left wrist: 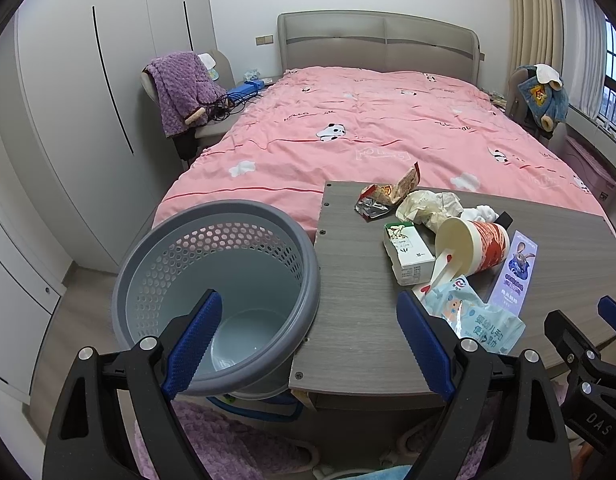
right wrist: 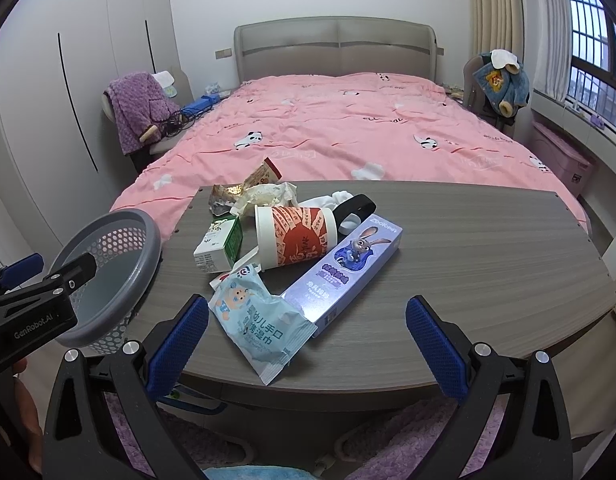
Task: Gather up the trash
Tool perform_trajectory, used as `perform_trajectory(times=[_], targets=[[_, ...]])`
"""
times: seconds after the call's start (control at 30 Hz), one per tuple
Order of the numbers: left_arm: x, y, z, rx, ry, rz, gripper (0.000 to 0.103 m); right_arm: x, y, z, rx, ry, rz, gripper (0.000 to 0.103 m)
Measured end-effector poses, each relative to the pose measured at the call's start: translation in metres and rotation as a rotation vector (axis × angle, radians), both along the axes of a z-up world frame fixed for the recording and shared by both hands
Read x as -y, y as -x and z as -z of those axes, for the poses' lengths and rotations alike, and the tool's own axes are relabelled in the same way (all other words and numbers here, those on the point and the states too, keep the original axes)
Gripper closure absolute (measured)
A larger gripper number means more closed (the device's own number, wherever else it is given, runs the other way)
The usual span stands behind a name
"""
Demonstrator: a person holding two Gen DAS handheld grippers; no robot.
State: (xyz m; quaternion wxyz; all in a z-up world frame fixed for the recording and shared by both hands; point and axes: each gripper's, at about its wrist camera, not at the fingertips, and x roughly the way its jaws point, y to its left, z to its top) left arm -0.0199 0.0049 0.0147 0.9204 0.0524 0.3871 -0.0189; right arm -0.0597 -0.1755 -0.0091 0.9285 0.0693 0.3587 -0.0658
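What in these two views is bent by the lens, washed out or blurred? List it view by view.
Left wrist view: the wardrobe and the table edge bow with fisheye curvature, the corners are vignetted black, and the window is bright. Right wrist view: the same bowing on the curtain; soft, even light with faint shadows; print on the wipes packet stays sharp.

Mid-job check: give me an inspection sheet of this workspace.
Surface: grey wood-grain table, trash heaped on its left part.
Job's things: grey perforated bin empty, at the table's left edge; tipped paper cup, milk carton, wet-wipes pack, purple toothpaste box, crumpled wrappers.
Clutter: black object behind the cup, unclear.
Grippers: left hand-held gripper open; right hand-held gripper open; both empty.
Cables: tangled on chair.
Surroundings: pink bed, wardrobe.
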Motion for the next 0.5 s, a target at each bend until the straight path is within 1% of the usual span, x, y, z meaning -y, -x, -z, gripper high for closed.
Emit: perform_trajectory(times=[0.5], targets=[[-0.0001, 0.0010, 0.0007, 0.002, -0.002, 0.000, 0.018, 0.0029, -0.0014, -0.0002, -0.005, -0.005, 0.004, 0.006]])
